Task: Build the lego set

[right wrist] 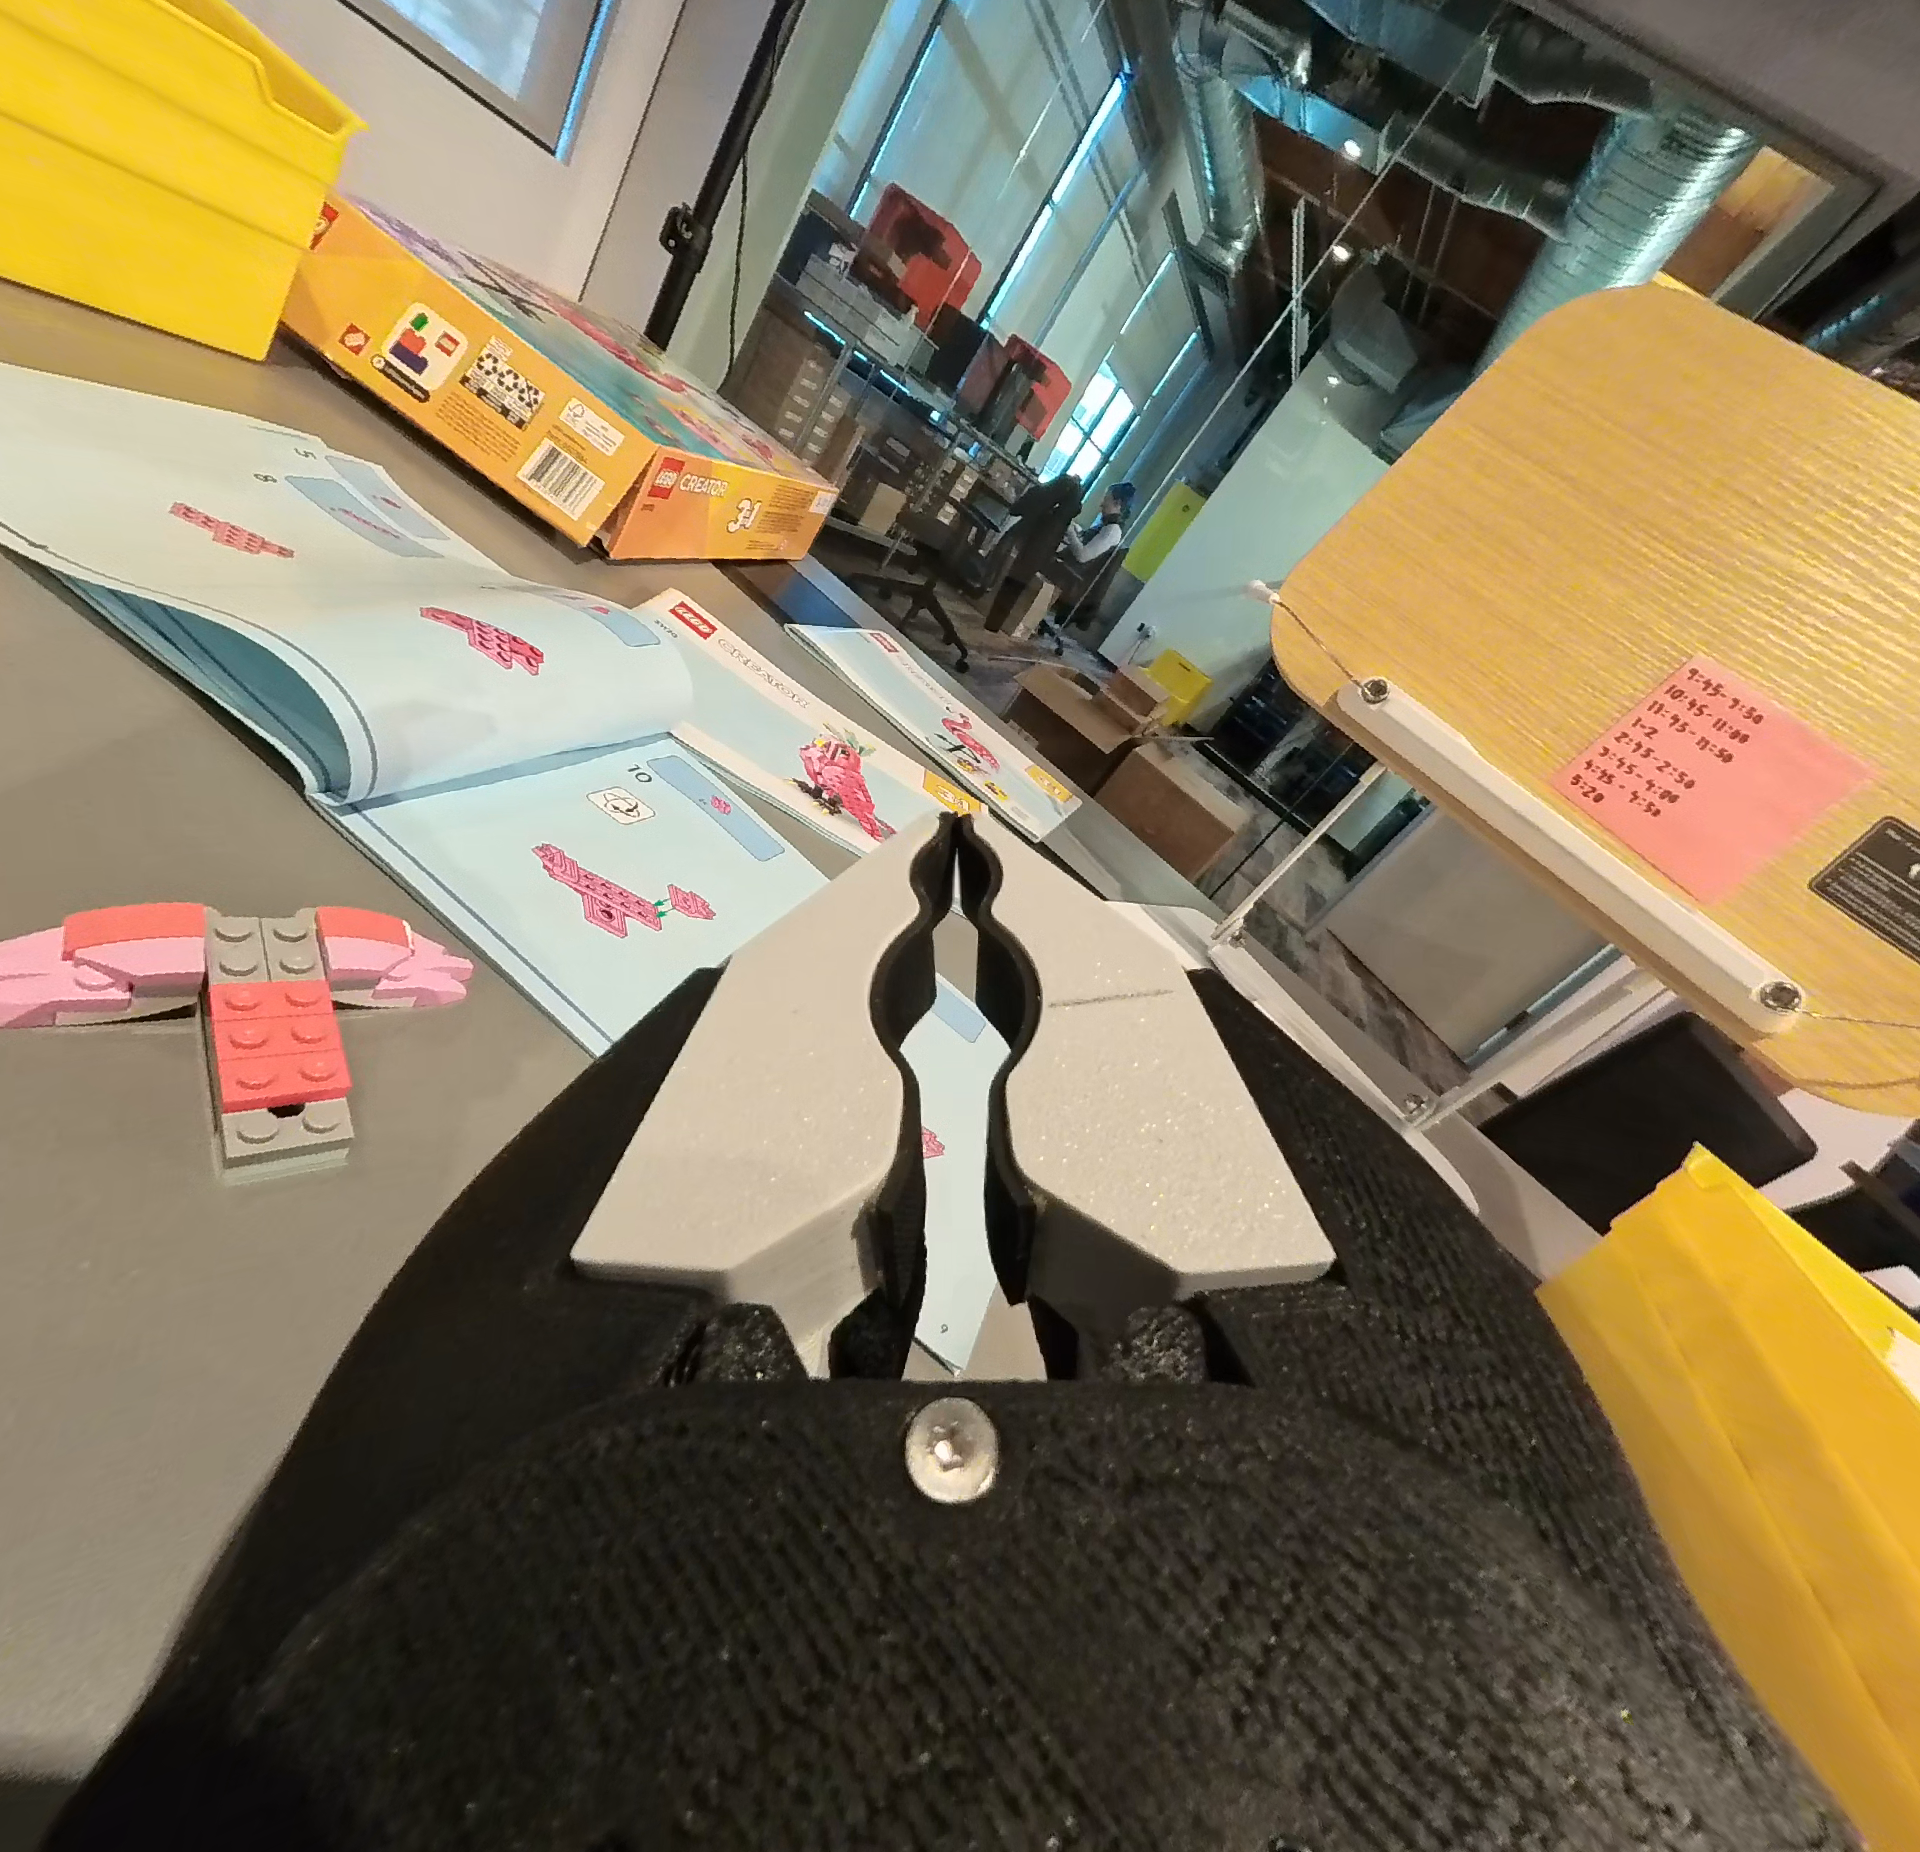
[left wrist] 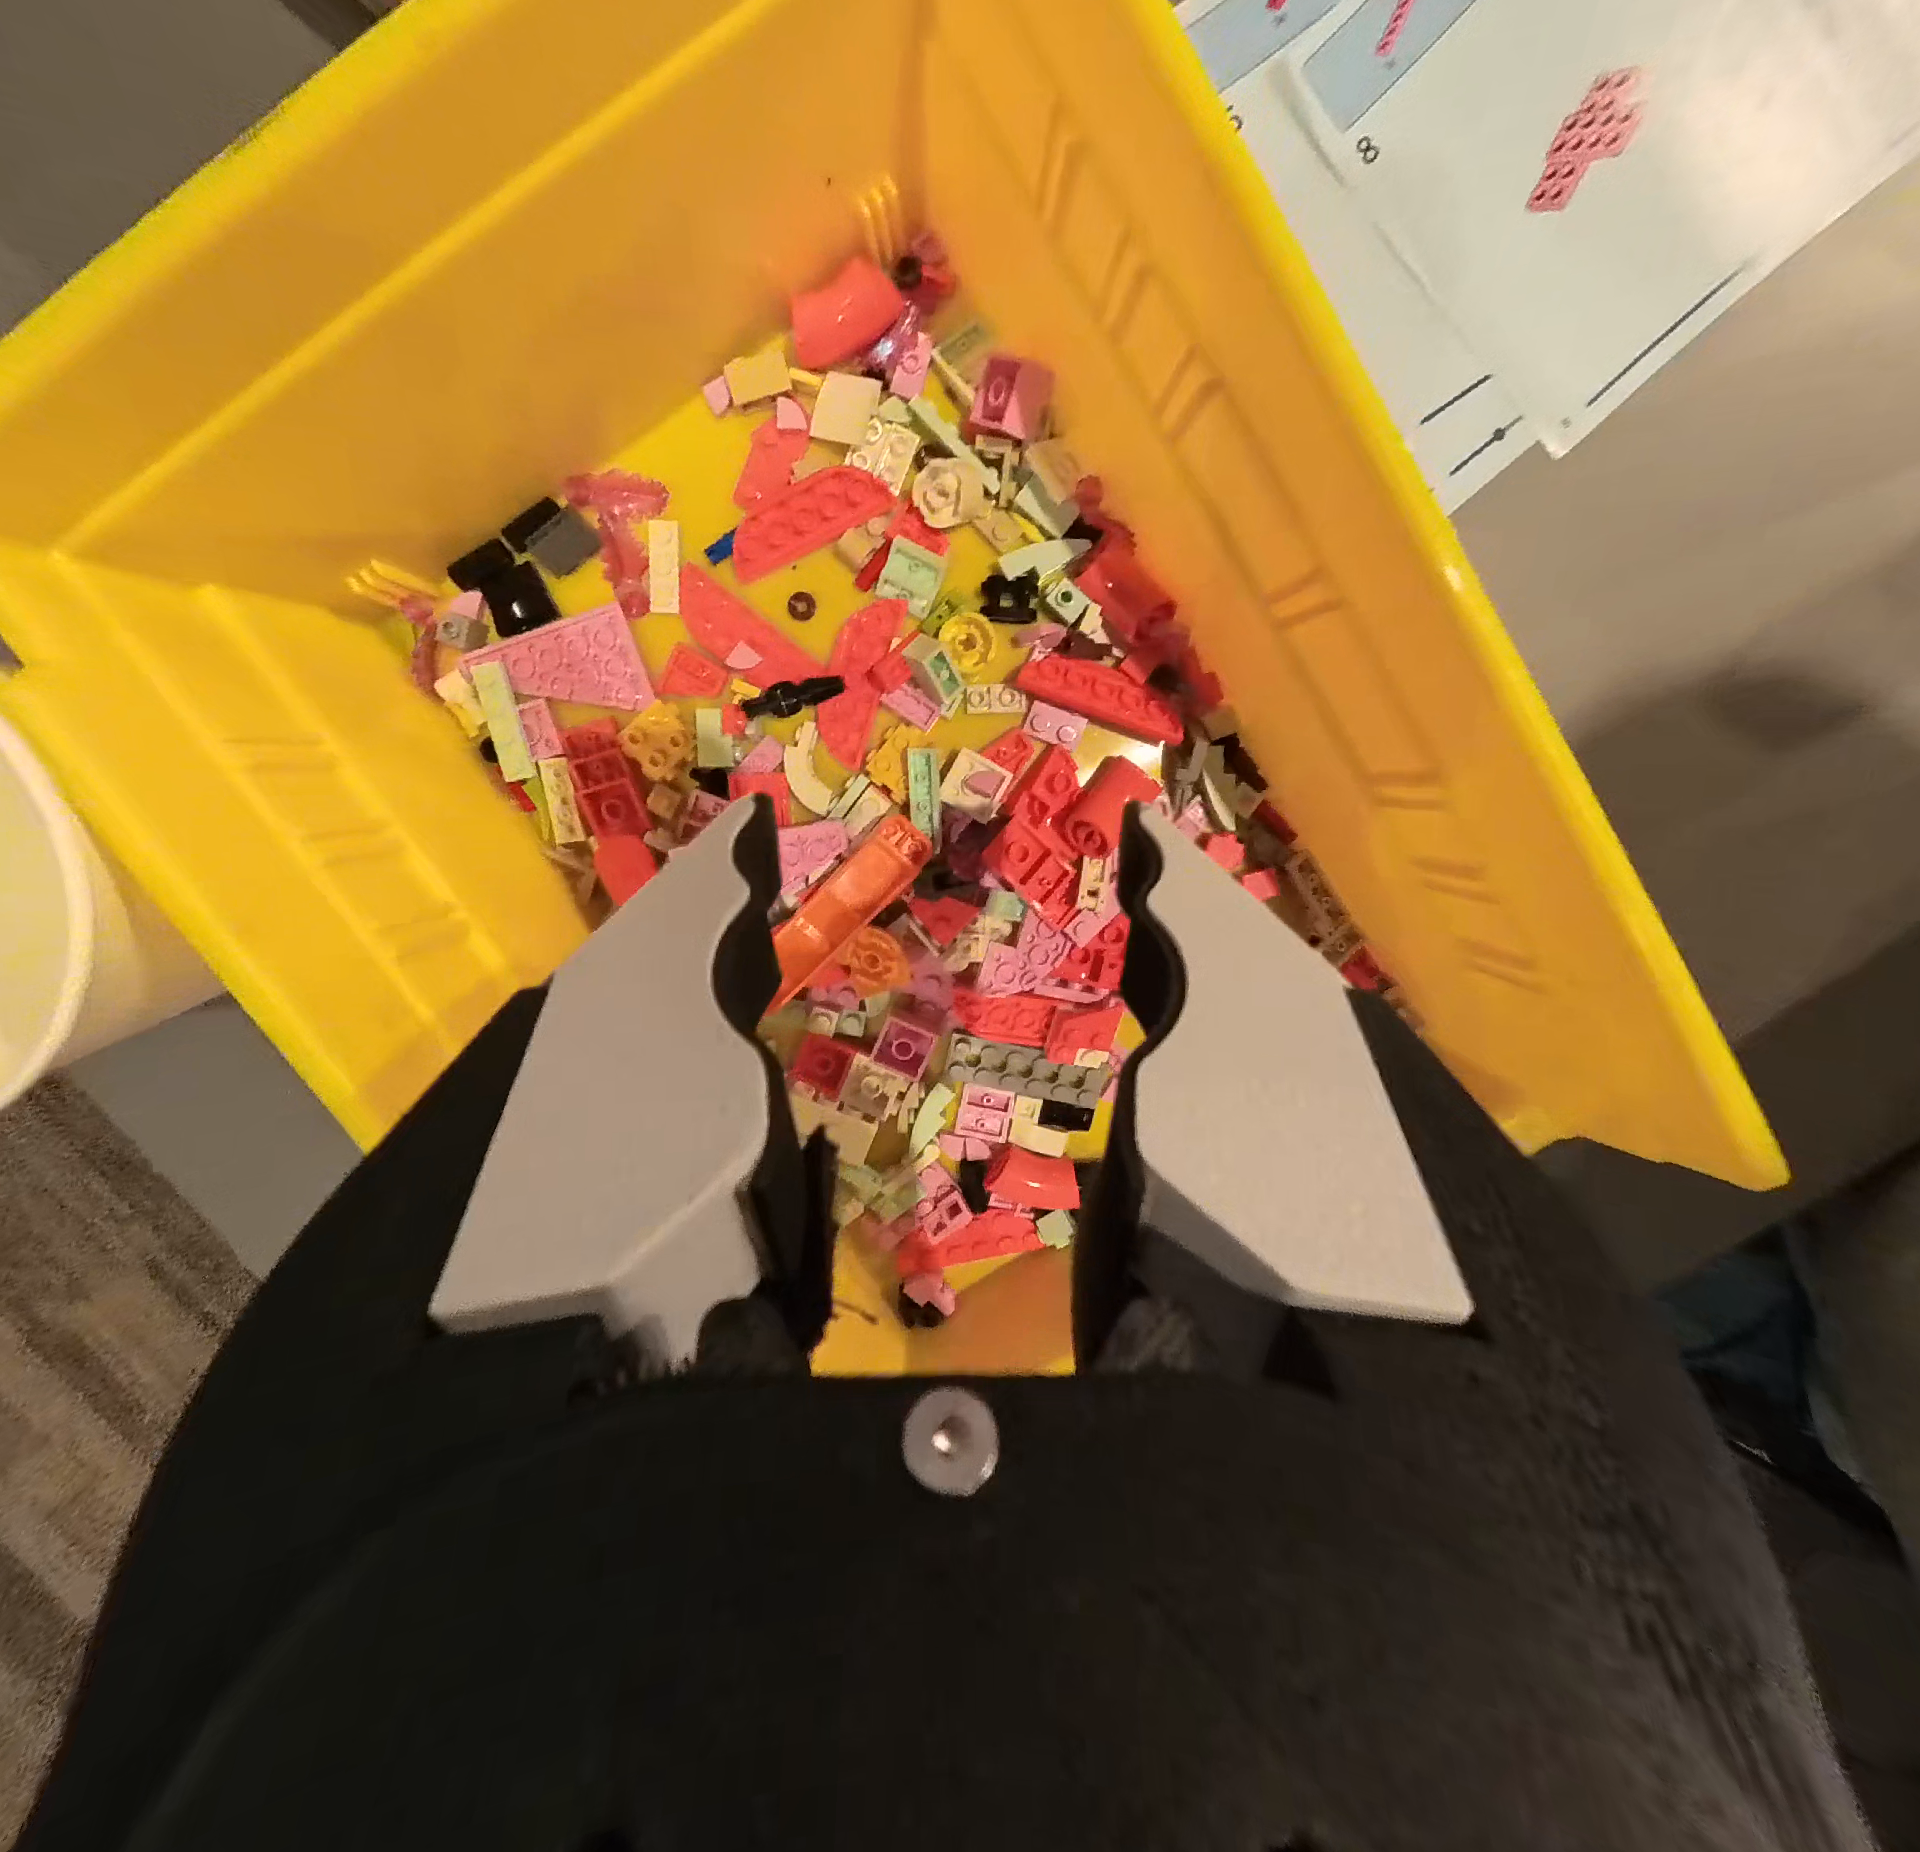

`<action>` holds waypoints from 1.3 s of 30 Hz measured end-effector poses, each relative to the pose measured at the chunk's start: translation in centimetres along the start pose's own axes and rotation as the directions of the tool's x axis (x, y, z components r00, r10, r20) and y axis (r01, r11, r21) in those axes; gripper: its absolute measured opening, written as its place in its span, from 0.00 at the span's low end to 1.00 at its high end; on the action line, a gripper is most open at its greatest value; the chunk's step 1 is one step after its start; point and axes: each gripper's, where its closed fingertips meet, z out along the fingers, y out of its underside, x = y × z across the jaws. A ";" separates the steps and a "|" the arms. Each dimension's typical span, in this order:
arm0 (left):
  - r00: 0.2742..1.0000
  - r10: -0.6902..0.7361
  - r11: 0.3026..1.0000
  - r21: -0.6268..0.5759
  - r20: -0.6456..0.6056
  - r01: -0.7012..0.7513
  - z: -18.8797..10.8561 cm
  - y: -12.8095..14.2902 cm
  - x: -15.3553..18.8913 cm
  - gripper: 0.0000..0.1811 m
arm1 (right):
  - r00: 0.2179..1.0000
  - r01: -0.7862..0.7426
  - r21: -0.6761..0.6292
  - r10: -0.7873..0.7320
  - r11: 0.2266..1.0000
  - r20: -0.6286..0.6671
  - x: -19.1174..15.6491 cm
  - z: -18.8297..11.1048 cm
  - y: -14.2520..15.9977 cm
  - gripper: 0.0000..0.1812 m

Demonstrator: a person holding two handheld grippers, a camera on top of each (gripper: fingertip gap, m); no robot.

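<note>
In the left wrist view a yellow bin (left wrist: 447, 275) holds several loose lego pieces (left wrist: 862, 763), mostly coral, pink, pale green and grey. My left gripper (left wrist: 940, 815) is open and empty, its fingers hanging over the pile above an orange piece (left wrist: 842, 909). In the right wrist view my right gripper (right wrist: 956, 823) is shut with nothing between the fingers, raised above the table. A partly built pink, coral and grey lego model (right wrist: 260, 1002) lies on the grey table (right wrist: 156, 1335) to the gripper's left. An open instruction booklet (right wrist: 436, 722) lies beyond it.
The orange lego box (right wrist: 540, 410) and stacked yellow bins (right wrist: 135, 161) stand at the back left. Two more booklets (right wrist: 904, 722) lie past the open one. A wooden panel (right wrist: 1621, 607) and another yellow bin (right wrist: 1766, 1439) are at the right. Instruction pages (left wrist: 1507, 161) lie beside the bin.
</note>
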 end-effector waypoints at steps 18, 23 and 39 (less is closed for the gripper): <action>0.994 -0.096 0.958 -0.275 -0.047 0.079 1.9 5.7 -0.4 0.14 | 1.000 -0.002 -0.027 0.002 1.000 -0.007 0.2 -0.2 0.4 0.00; 0.992 -0.086 0.937 -0.333 0.090 0.111 2.0 7.2 -2.7 0.17 | 1.000 0.025 -0.038 -0.025 0.999 -0.001 0.0 -0.2 0.4 0.00; 0.996 -0.014 0.783 -0.618 0.088 0.066 0.7 12.8 -1.6 0.00 | 1.000 0.023 -0.039 -0.023 0.999 0.011 0.0 -0.3 0.4 0.00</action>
